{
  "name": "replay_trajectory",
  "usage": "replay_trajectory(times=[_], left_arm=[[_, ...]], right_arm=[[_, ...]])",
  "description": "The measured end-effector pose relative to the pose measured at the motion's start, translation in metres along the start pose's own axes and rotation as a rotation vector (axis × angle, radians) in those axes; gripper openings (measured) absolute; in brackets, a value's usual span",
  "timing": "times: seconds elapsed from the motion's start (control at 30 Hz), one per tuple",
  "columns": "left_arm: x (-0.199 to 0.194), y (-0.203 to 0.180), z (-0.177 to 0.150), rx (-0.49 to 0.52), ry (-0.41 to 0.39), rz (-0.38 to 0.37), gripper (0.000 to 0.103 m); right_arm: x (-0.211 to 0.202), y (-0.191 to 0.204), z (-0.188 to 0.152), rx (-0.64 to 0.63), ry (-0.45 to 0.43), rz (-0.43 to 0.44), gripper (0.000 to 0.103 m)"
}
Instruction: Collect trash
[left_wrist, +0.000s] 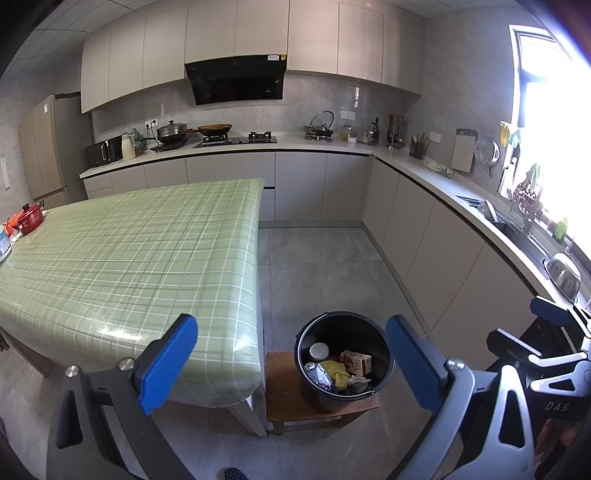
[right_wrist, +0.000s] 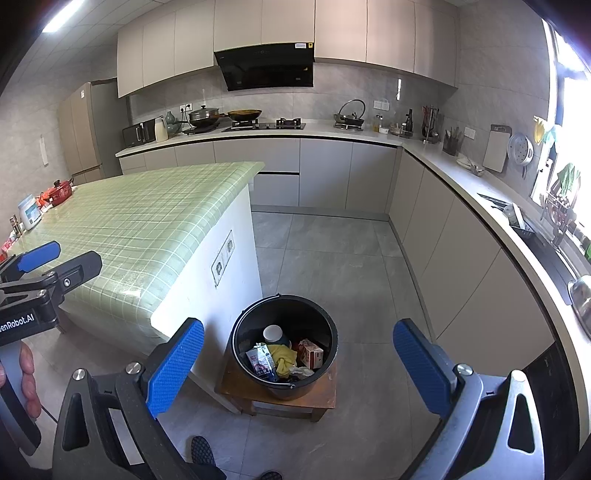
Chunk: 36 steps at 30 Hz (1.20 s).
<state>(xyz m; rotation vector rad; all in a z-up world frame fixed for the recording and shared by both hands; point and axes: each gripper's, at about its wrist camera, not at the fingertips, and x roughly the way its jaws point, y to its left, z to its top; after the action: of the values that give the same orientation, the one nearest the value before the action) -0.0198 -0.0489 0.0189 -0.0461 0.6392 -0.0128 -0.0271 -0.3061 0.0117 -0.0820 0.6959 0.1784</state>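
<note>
Trash (right_wrist: 281, 356) sat heaped in black bucket (right_wrist: 243, 325) on stool (right_wrist: 325, 393) off surface (left_wrist: 110, 251) near corner. Green-checked top looked bare near that corner. Left tool (left_wrist: 291, 363) and right tool (right_wrist: 298, 363) gaped wide, holding nothing. Collecting seemed nearly finished; far-edge clutter probably not trash.

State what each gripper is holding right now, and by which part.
Nothing is held. The left gripper and the right gripper are both open with empty jaws, above the black bucket that already holds the trash.
</note>
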Motion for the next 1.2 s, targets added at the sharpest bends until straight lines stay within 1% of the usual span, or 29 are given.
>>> replay_trajectory(times=[0.6,1.2], left_arm=[[0.0035,0.0029,0.0017,0.014,0.002,-0.003,0.102],[0.0066,0.0047,0.0012,0.008,0.008,-0.016,0.102]], right_arm=[[0.0044,-0.0043,0.0040,-0.006,0.008,-0.002,0.103],[0.0076,-0.0082,0.0068,-0.017,0.018,-0.006,0.103]])
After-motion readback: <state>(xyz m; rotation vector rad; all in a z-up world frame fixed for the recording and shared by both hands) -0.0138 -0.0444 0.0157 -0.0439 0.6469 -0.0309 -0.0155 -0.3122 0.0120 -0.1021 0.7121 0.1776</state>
